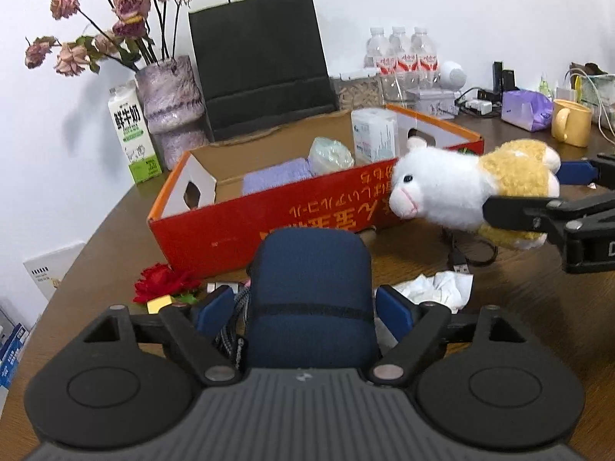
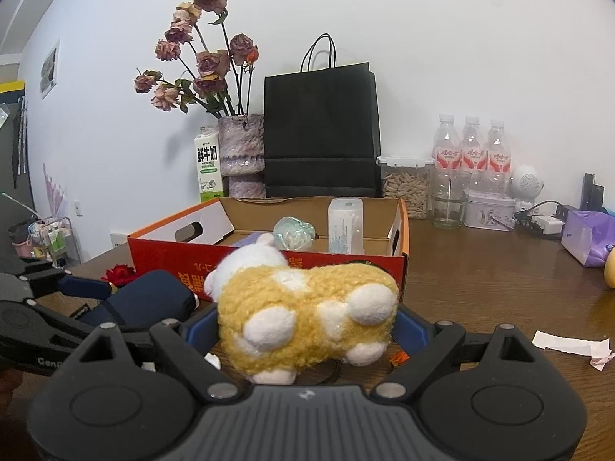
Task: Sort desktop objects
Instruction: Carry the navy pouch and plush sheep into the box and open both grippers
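My left gripper (image 1: 305, 303) is shut on a dark blue pouch (image 1: 311, 292) and holds it just in front of the red cardboard box (image 1: 246, 226). My right gripper (image 2: 307, 326) is shut on a white and yellow plush toy (image 2: 307, 311), held above the table by the box's near right corner; the plush toy also shows in the left wrist view (image 1: 472, 188). The box (image 2: 346, 261) holds a purple cloth (image 1: 276, 178), a pale green wrapped item (image 1: 330, 153) and a white packet (image 1: 374, 134). The pouch (image 2: 150, 299) shows at the left of the right wrist view.
A red rose (image 1: 165, 282), a yellow block (image 1: 159, 304), crumpled tissue (image 1: 438, 288) and a USB cable (image 1: 461, 261) lie on the brown table (image 1: 519, 307). Behind the box stand a milk carton (image 1: 134, 134), vase (image 1: 171, 107), black bag (image 1: 261, 65), bottles (image 1: 403, 57) and yellow mug (image 1: 570, 123).
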`<control>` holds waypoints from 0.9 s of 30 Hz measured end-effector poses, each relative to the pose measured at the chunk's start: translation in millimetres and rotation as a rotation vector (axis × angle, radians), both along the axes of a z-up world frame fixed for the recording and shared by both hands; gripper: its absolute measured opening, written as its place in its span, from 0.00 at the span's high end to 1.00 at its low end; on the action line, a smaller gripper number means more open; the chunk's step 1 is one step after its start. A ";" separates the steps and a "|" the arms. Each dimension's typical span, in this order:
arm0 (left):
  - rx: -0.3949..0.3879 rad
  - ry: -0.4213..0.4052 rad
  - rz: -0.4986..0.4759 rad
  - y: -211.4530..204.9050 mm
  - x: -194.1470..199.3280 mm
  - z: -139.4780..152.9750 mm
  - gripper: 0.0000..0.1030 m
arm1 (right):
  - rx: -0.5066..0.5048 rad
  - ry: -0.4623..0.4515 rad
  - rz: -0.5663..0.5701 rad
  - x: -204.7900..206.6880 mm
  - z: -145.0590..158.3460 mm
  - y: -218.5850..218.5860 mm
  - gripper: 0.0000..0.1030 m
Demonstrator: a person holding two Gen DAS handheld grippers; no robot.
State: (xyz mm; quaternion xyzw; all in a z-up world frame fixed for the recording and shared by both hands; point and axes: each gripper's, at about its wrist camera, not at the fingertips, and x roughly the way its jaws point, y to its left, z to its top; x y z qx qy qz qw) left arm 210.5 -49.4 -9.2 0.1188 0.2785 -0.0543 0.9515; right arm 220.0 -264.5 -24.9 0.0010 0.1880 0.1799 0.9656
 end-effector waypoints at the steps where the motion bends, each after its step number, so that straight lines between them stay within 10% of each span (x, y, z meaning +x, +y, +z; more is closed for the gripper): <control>1: 0.005 0.010 0.008 -0.1 1.8 -2.2 0.19 | 0.001 -0.001 0.001 -0.4 0.1 -0.7 0.12; 10: -0.047 0.028 -0.003 4.3 3.9 -7.5 0.38 | 0.004 -0.004 0.009 -1.0 0.5 -2.2 0.12; 27: -0.216 -0.142 0.007 33.8 23.7 69.3 0.39 | 0.018 -0.113 -0.016 22.8 44.8 29.6 0.12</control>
